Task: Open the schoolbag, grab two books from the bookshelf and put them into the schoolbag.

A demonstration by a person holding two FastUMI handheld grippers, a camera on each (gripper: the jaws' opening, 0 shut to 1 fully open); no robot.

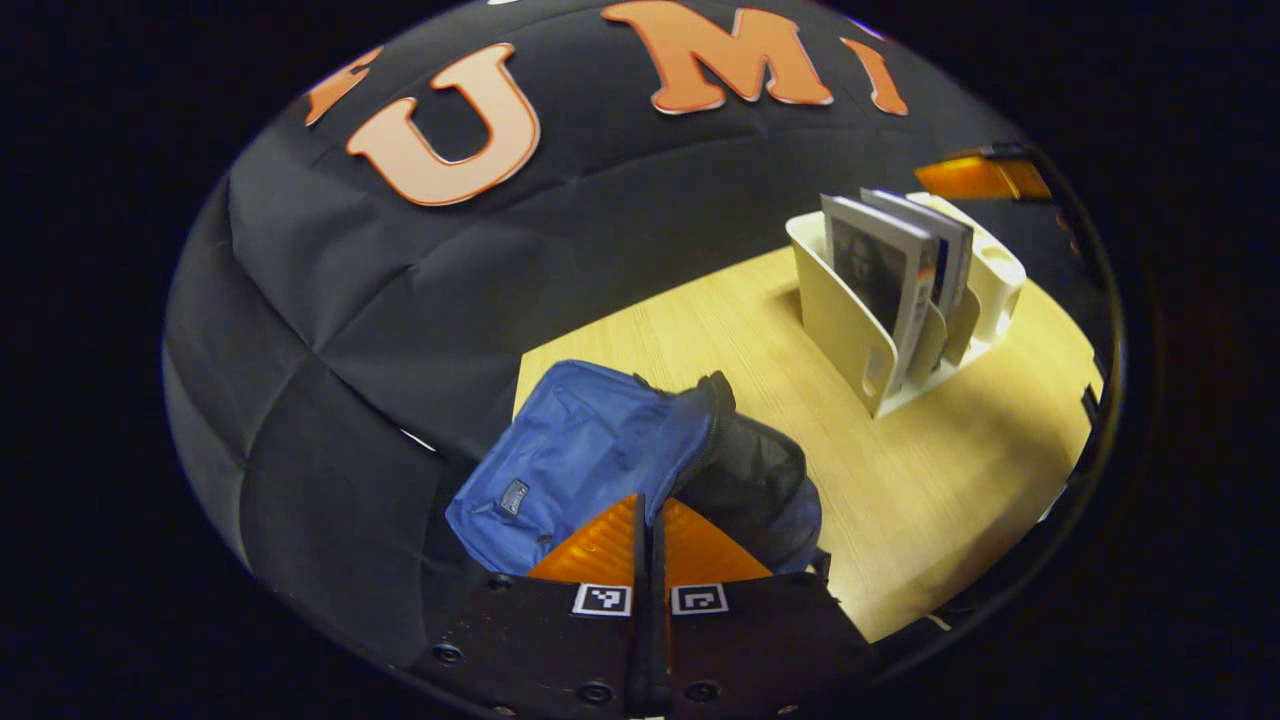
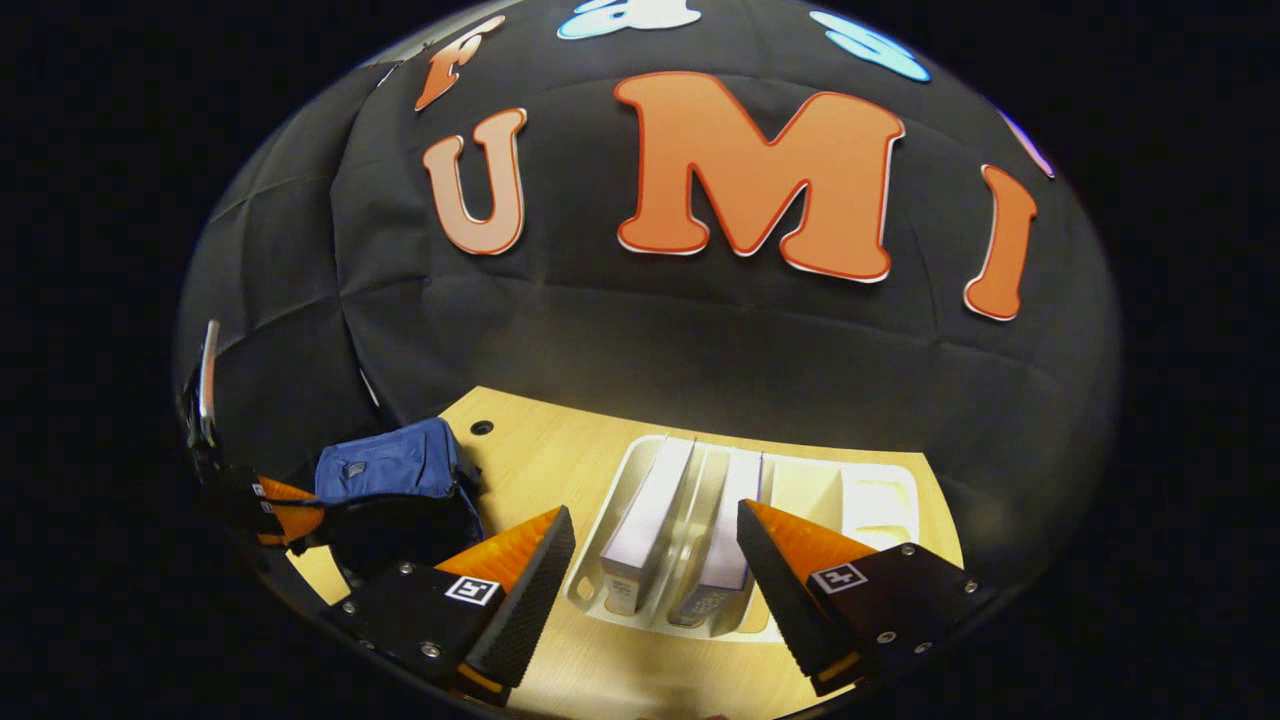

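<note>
My right gripper (image 2: 655,560) gapes wide over two books (image 2: 645,525) in the bookshelf (image 2: 800,480); I might snag both. My left gripper (image 1: 650,525), fingers together, pins the schoolbag (image 1: 580,450)

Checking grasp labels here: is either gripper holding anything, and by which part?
The right gripper is open above the books, holding nothing. The left gripper is shut at the schoolbag opening; whether it pinches fabric cannot be told.

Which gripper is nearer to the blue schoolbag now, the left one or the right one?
Left. The left gripper, fingers together, is at the open schoolbag. The right gripper hangs open over the books in the bookshelf, apart from the bag.
</note>
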